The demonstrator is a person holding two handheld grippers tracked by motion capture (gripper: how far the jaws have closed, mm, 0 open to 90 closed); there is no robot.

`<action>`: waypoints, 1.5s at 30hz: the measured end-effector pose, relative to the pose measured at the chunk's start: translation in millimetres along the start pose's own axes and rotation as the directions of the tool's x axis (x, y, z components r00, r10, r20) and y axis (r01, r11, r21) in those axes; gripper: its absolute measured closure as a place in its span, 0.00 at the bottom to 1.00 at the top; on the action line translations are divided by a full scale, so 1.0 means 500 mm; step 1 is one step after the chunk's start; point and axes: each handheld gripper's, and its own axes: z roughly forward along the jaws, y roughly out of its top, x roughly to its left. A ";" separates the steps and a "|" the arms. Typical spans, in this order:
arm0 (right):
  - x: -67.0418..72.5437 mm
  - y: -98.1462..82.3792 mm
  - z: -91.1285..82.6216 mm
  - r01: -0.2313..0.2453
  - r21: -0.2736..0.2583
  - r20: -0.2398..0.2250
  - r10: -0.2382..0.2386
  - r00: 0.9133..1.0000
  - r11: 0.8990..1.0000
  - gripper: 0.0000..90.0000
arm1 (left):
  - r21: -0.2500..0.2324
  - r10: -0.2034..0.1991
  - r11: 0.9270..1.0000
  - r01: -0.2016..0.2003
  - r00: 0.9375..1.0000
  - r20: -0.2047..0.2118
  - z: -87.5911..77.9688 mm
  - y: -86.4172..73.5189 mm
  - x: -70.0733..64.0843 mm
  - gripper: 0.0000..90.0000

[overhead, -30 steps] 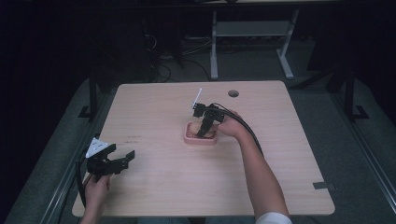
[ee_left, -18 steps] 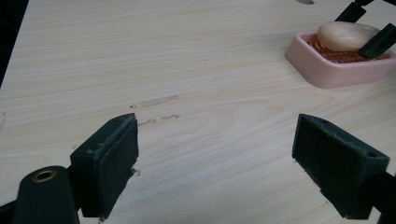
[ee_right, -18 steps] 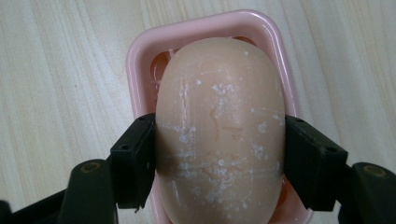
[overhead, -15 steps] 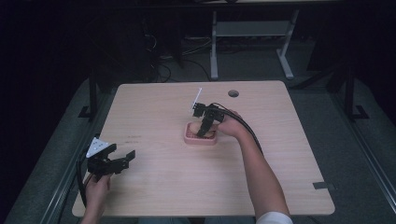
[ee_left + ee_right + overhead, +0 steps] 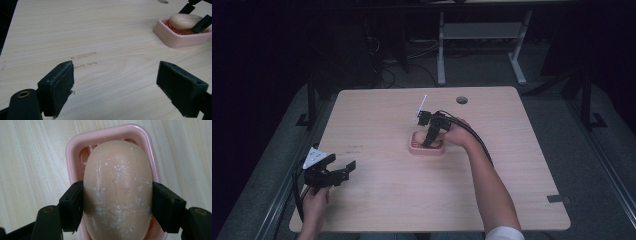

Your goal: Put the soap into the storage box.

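Note:
A beige bar of soap lies in a pink soap dish near the middle of the table. My right gripper reaches down over the dish, its two black pads pressed against the long sides of the bar, so it is shut on the soap. From the left gripper view the soap sits in the dish with the right gripper's jaws on either side. My left gripper hovers low at the table's front left, open, with bare wood between its jaws.
The wooden table has a round cable hole at its back edge and faint smudges ahead of the left gripper. A white metal desk frame stands on the dark floor beyond.

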 end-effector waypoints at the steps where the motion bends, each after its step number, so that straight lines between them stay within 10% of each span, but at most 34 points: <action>1: -0.001 0.000 0.000 0.003 -0.002 0.002 -0.003 1.000 1.000 0.35 | 0.001 0.001 1.000 -0.001 1.000 -0.002 0.000 0.000 0.001 0.16; 45: 0.003 -0.080 -0.067 -0.076 -0.092 0.006 0.077 0.997 0.993 0.30 | 0.000 0.003 1.000 -0.003 1.000 -0.001 -0.005 -0.001 -0.004 0.16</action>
